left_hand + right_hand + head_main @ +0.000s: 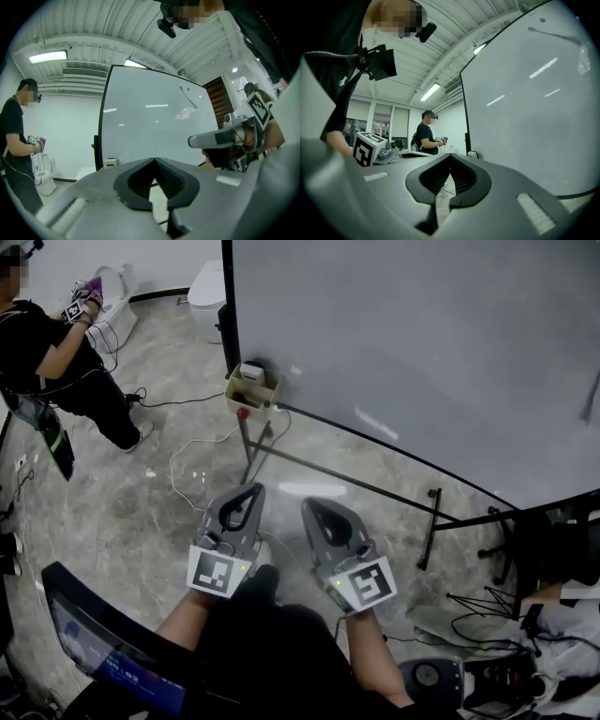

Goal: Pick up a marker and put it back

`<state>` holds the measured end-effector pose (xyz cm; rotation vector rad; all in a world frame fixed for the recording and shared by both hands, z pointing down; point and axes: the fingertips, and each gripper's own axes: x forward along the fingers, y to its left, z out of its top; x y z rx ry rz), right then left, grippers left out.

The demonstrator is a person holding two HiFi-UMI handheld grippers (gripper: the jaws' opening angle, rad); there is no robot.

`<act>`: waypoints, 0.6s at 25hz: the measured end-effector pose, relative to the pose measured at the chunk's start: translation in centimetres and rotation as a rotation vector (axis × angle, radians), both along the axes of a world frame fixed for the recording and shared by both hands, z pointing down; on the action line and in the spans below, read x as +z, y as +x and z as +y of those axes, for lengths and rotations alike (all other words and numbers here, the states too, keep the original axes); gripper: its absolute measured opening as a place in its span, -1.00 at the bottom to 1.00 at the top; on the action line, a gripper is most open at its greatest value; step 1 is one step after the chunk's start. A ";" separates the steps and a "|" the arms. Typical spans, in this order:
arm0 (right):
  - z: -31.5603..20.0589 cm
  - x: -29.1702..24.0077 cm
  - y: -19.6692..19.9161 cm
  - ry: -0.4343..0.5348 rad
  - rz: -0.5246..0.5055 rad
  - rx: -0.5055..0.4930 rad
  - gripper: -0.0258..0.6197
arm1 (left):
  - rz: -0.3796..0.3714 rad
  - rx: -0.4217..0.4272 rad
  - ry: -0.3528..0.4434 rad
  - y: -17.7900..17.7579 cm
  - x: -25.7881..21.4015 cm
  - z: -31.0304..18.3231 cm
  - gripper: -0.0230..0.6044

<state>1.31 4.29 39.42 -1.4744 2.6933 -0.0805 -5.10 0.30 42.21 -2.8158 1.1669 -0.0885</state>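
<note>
**Head view: both grippers closed and empty, well short of the tray**

The left gripper (250, 488) and right gripper (310, 505) sit low in the centre of the frame, side by side. Each has its jaws pressed together with nothing between them, as both gripper views confirm. The whiteboard (422, 352) fills the upper right. At its lower-left corner, in the upper middle of the frame, hangs a small beige tray (251, 395) with a white block in it. A red-capped thing (243, 413) pokes out just under the tray. It may be the marker, but it is too small to tell.

The step in hand looks like the approach, with no pick begun. To do it well, choose one gripper and part its jaws before it gets near the tray. Bring it in so the jaws straddle the marker's barrel across its width, not its cap. Close only once the barrel sits between the pads. Keep the other gripper back, and mind the stand leg (249, 451) and the cable (187, 460) on the floor below the tray.
</note>
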 end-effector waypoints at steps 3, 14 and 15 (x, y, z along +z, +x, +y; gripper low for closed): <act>-2.7 -0.3 0.3 -0.003 0.003 -0.004 -0.89 | -0.008 0.017 0.007 0.4 -1.4 -2.2 -0.92; -10.4 -1.4 1.8 -0.006 -0.012 -0.050 -0.89 | -0.003 -0.059 0.003 0.7 -1.9 -8.7 -0.92; -11.2 -1.5 1.9 -0.003 -0.010 -0.066 -0.89 | 0.011 -0.079 -0.001 0.6 -1.9 -9.4 -0.92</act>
